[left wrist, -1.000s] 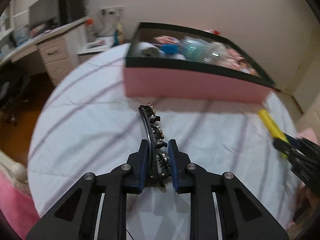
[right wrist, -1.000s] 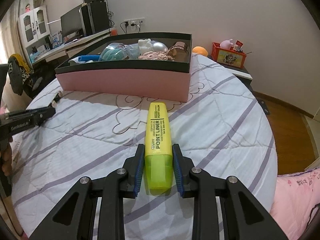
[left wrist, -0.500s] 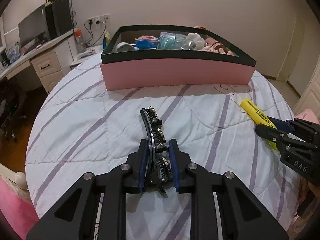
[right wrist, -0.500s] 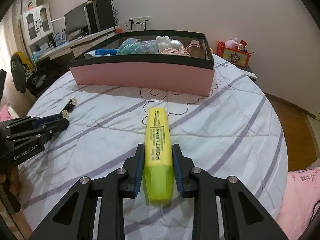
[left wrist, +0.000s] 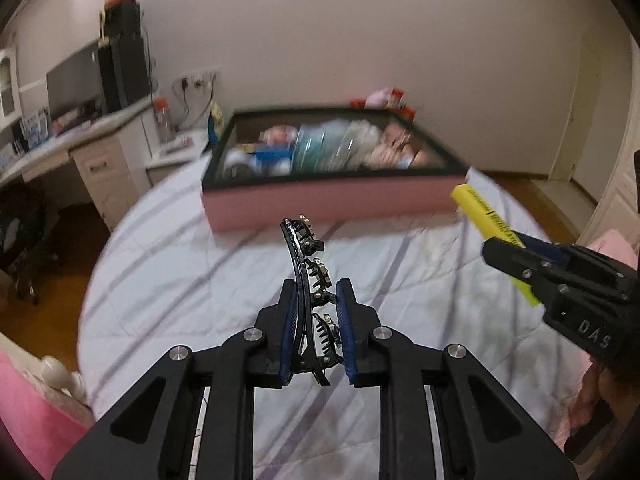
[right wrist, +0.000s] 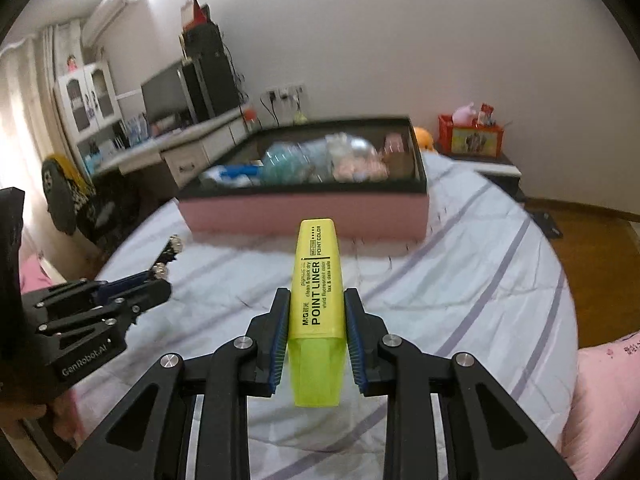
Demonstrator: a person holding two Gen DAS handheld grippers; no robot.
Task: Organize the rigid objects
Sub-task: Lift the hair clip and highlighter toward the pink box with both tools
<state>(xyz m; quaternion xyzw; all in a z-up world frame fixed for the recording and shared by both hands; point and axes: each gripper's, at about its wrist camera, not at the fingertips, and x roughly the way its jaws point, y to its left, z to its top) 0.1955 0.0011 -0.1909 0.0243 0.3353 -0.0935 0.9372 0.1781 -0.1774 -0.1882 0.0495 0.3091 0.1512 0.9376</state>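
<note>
My left gripper is clenched on a black hair clip studded with small metal ornaments; its curved spine stands on edge between my blue pads and arcs away toward twelve o'clock, lifted clear of the bed. My right gripper is clamped on a yellow highlighter, squeezed across the body near its translucent cap, with the printed barrel pointing to twelve o'clock, also off the striped white bedspread.

The pink box with a black rim sits on the bed at twelve o'clock from both grippers, beyond the tips of both held things. It is already packed with blurred items: something teal, something blue, pale pink pieces.

From the left wrist, the right gripper and its highlighter come in at three o'clock. From the right wrist, the left gripper with the clip shows at nine o'clock. A white desk with a monitor stands at ten o'clock past the bed.
</note>
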